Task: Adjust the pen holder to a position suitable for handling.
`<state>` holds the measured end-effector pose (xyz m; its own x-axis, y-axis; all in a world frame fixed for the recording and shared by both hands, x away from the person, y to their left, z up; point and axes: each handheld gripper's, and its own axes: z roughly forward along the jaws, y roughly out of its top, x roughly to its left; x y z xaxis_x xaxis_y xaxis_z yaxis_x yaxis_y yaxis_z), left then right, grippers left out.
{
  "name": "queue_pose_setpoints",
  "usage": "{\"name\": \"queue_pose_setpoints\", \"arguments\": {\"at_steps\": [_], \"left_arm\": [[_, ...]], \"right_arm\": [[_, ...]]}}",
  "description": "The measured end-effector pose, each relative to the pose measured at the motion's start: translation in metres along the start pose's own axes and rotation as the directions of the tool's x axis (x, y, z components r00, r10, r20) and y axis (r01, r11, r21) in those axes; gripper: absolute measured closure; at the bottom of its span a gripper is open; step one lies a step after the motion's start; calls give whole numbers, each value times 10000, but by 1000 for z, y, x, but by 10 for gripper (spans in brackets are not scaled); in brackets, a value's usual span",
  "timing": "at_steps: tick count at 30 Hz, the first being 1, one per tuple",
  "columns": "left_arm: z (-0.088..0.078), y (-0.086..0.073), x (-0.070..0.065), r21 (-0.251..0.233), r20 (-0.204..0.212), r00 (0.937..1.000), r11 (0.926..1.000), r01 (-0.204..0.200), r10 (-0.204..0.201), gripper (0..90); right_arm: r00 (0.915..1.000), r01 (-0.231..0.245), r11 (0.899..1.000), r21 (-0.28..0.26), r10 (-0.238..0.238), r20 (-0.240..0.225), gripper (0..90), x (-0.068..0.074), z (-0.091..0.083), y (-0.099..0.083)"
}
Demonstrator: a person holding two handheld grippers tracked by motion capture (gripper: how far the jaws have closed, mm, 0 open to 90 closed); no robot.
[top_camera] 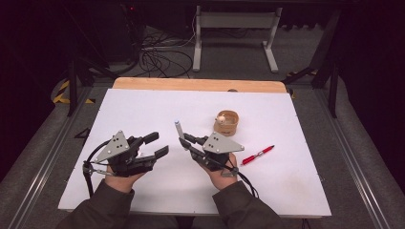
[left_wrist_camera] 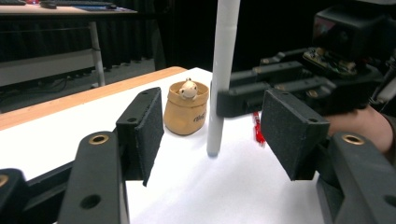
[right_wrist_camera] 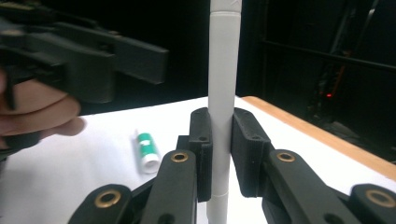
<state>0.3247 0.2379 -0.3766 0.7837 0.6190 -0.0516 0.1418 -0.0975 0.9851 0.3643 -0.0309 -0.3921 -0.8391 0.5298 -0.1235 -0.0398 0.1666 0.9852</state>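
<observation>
Plainly the right gripper [top_camera: 184, 140] has charge of the white pen [right_wrist_camera: 221, 107]: its two black pads are clamped on the barrel's lower part, one on each side, so the pen stands upright with most of its length rising above the jaws and its lower end just below them, near the white table [top_camera: 143, 109]. Held this way, either end stays reachable. The left gripper [top_camera: 156, 144] hangs released beside it, jaws spread with nothing between the pads; in the left gripper view the pen stands beyond the gap, a little ahead of the jaws. A small white and green cap [right_wrist_camera: 147, 151] lies flat on the table to the left of the right jaws, apparently pulled off the pen. Beyond the right jaws sit a tan holder [top_camera: 226, 123] and a red pen [top_camera: 258, 154].
</observation>
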Motion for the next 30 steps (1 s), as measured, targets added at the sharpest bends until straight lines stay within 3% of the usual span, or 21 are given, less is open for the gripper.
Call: {"name": "queue_pose_setpoints", "arguments": {"at_steps": [8, 17, 24, 27, 28, 30], "left_arm": [[1, -1, 1, 28, 0, 10000, 10000, 17, -17, 357], [2, -2, 1, 67, -20, 10000, 10000, 10, -10, 340], [2, -3, 2, 63, -49, 10000, 10000, 31, -31, 333], [2, -4, 2, 79, -17, 10000, 9999, 79, -79, 331], [2, -4, 2, 103, -17, 10000, 9999, 66, -66, 330], [1, -5, 3, 77, -24, 9999, 9999, 104, -104, 330]], "right_arm": [[9971, -67, 9993, -378, 96, 760, 793, -25, -10, 2], [9915, -224, 9975, -667, 307, 1266, 793, -41, -16, 3], [9817, -240, 9958, -880, 401, 1860, 793, -56, -25, 3], [9732, -344, 9950, -938, 547, 2232, 793, -63, -29, 2], [9667, -411, 9947, -942, 634, 2478, 793, -69, -32, 1], [9643, -436, 9943, -975, 674, 2561, 793, -72, -33, 0]]}}
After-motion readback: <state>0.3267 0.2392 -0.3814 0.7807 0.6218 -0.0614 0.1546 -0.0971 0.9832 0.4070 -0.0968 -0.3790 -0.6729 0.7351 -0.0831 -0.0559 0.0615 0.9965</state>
